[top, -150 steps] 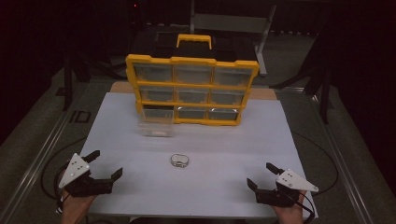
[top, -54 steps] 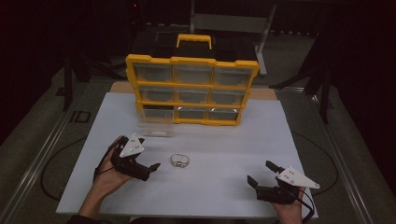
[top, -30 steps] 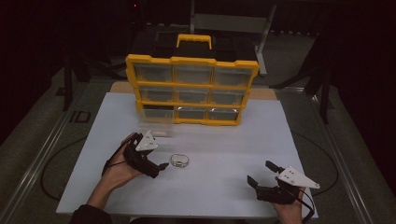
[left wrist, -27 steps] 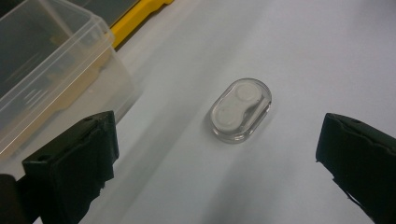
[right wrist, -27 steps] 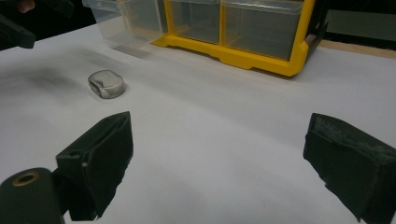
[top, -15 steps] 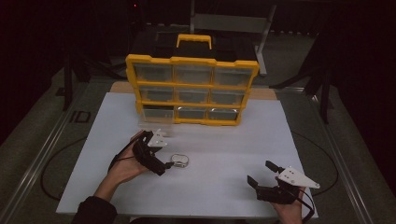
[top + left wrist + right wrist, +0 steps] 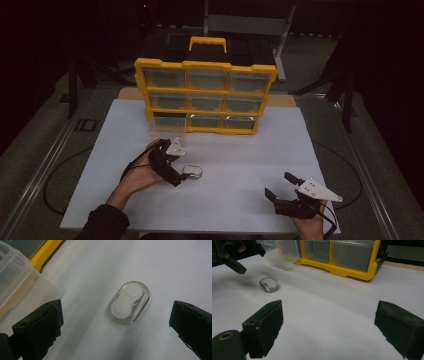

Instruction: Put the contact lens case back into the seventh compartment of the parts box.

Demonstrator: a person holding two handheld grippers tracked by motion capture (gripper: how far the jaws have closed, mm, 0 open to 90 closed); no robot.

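The step in hand looks like the reach for a pick-up: the left hand-held gripper hangs just left of the small clear case, which lies alone on the white bench a little left of centre in the high view. In the left gripper view that case sits between the two jaws, which stand wide apart and touch nothing, so this gripper is released. The next move, I judge, calls for lowering until the jaws flank the case, then closing gently (it is smooth and rounded, and may slip).

The right hand-held gripper rests at the lower right of the frame, likewise spread and empty.

Counted: one case, two grippers, one yellow drawer cabinet with nine drawers, and one clear drawer pulled out at its lower left.
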